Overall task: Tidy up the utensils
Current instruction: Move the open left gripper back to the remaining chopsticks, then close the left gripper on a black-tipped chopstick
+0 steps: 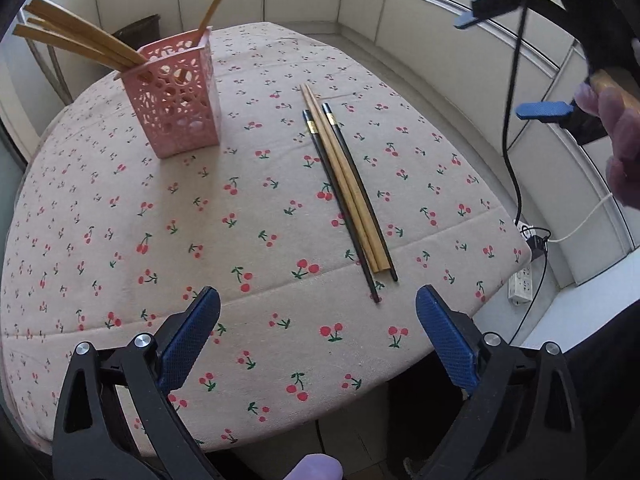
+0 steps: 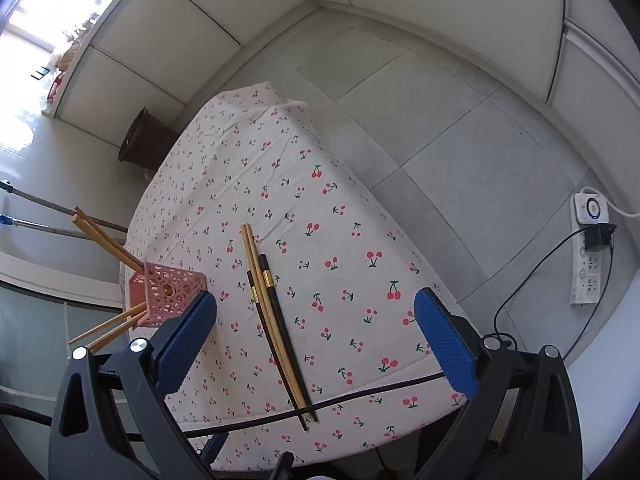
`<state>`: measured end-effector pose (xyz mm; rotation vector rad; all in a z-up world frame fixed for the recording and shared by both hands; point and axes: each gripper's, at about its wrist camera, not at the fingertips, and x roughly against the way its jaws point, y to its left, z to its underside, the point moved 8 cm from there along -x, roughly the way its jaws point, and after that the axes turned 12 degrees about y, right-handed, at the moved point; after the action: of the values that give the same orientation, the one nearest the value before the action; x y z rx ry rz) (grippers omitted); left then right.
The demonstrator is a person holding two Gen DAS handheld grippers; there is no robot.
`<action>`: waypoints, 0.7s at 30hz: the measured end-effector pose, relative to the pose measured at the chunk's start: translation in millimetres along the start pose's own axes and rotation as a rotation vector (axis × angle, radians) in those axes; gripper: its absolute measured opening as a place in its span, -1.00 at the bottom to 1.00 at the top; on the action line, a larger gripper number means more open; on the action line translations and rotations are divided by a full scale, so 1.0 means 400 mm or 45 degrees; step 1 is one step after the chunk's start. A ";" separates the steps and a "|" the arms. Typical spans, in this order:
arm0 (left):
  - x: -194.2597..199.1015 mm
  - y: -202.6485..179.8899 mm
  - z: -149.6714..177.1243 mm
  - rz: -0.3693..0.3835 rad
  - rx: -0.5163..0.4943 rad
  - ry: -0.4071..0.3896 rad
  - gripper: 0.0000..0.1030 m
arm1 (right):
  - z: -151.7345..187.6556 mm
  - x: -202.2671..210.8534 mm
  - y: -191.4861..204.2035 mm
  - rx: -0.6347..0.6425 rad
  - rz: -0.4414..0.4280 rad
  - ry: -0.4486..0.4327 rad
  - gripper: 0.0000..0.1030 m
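In the left wrist view we find the pink perforated holder (image 1: 176, 100) standing upright at the far left of the table (image 1: 120, 208), well beyond our left gripper (image 1: 318, 312) and to the left of its line. Further right, the loose chopsticks (image 1: 346, 188) lie flat on the cherry-print cloth, ahead of the gap between the jaws and a little to the right of centre, their near tips short of the blue pads and not touching them. At the far right edge our right gripper (image 1: 506, 66) hangs above the table's side, held by a hand (image 1: 616, 136).

We count four loose chopsticks: two pale wooden ones side by side in the middle and two black ones with gold bands flanking them. About five wooden chopsticks lean out of the holder.

Both grippers stand wide apart and hold nothing. From the right wrist view the holder (image 2: 168, 292) sits just beyond the left pad, the chopsticks (image 2: 276, 324) lie between the spread jaws of the right gripper (image 2: 316, 312), untouched, and a black cable (image 2: 360, 396) crosses over their near ends.
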<state>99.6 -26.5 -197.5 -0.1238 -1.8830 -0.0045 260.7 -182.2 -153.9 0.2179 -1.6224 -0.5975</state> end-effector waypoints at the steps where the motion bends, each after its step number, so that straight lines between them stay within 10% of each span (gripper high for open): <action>1: -0.002 -0.012 0.005 -0.010 -0.032 -0.010 0.69 | 0.005 -0.012 0.002 -0.003 -0.011 0.024 0.87; 21: -0.074 -0.080 0.007 -0.093 -0.212 -0.030 -0.58 | 0.054 -0.080 -0.013 0.000 0.037 0.120 0.87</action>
<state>103.2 -60.6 -224.4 -0.1701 -1.9082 -0.2109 243.4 -166.0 -184.8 0.2189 -1.5321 -0.5567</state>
